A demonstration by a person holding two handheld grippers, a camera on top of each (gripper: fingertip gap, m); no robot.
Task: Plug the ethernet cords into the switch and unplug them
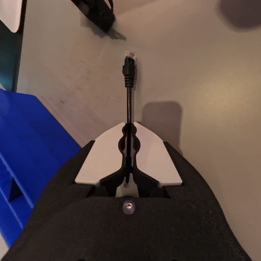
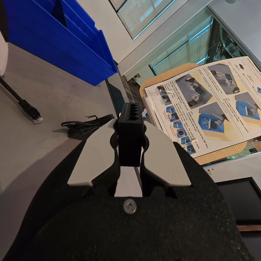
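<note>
Right wrist view: black switch (image 2: 130, 135) clamped in right claw (image 2: 130, 127), no brand readable; printed instruction sheet (image 2: 204, 107) at right. Left claw (image 1: 129, 124) pinched on black ethernet cord (image 1: 129, 107).

Overall light: dim and warm in my left wrist view; cooler and brighter in my right wrist view.
Sources: daylight comes through the windows (image 2: 183, 46); I see a soft warm patch on the table (image 1: 211, 90).
Shadows: a crisp rounded-rectangle shadow (image 1: 162, 113) lies right of the ethernet cord (image 1: 129, 104); the power adapter (image 2: 79, 130) throws a short, soft-edged one.
Blur: I get smear at the blue bin (image 1: 28, 127) edge and a fuzzy dark blob (image 1: 240, 14) top right.
Focus: the switch (image 2: 130, 135) ports read sharp; the near gripper bodies look soft.
Distortion: the wide-angle lens stretches things toward the frame edges; window frames lean hard.
Glare: teal sheen on the glass.
</note>
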